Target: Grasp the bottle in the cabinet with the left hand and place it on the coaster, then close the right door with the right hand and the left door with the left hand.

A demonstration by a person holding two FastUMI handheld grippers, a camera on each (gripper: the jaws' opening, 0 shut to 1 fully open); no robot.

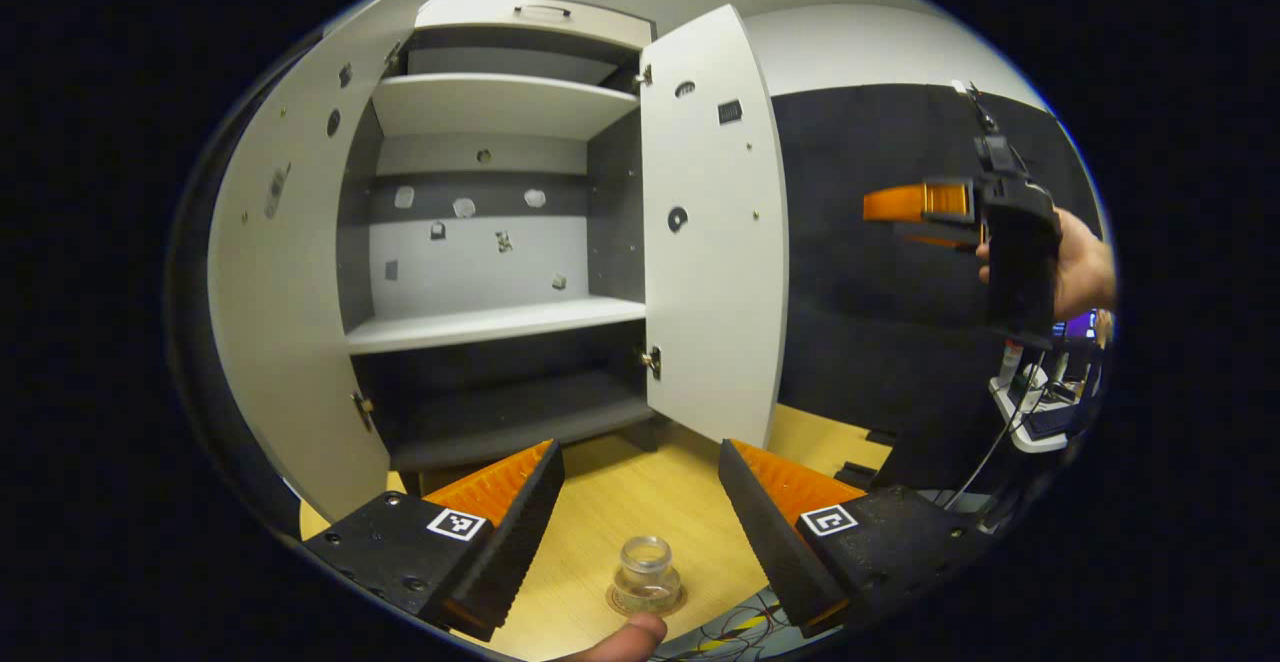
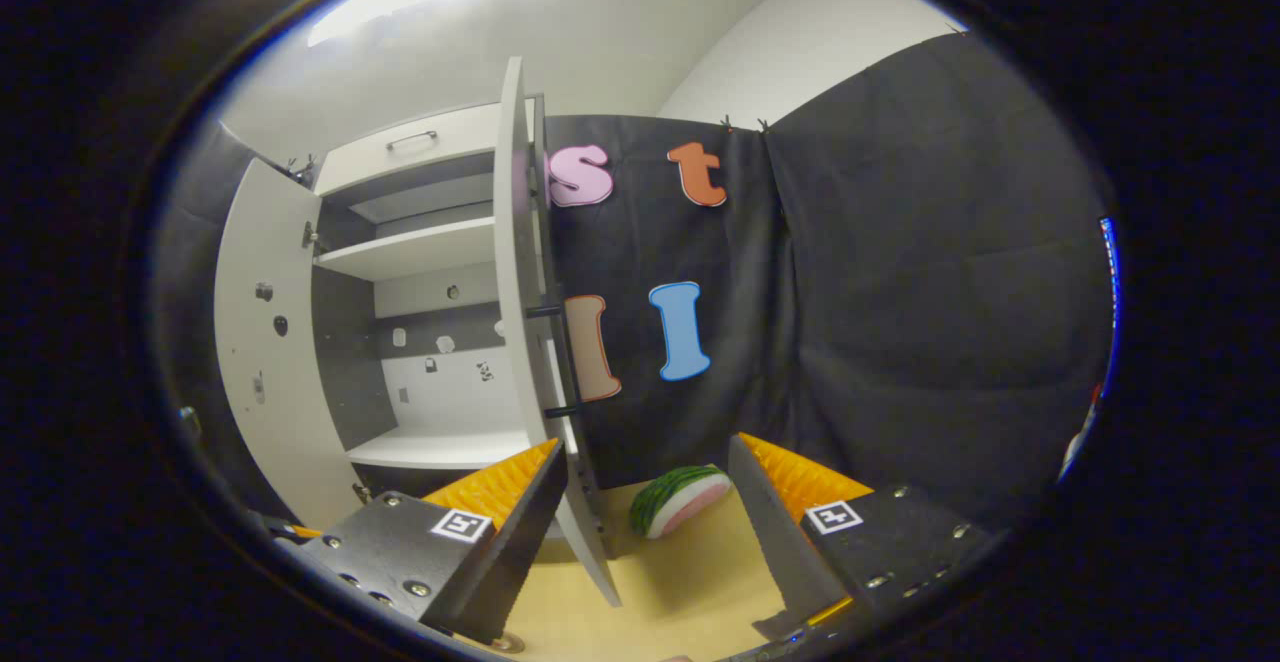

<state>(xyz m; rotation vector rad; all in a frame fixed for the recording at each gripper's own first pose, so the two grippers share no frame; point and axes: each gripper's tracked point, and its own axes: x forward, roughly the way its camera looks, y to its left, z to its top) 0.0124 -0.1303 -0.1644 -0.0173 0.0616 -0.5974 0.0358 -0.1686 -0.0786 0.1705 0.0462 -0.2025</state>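
A cabinet stands with both doors wide, its shelves bare. On the wood surface in front, the small clear bottle sits on its coaster, between the fingers of the left gripper, which is spread wide and holds nothing. The right gripper, likewise spread and empty, faces the right door. The bottle looks light, rigid, slick; its sides are the place to grip.
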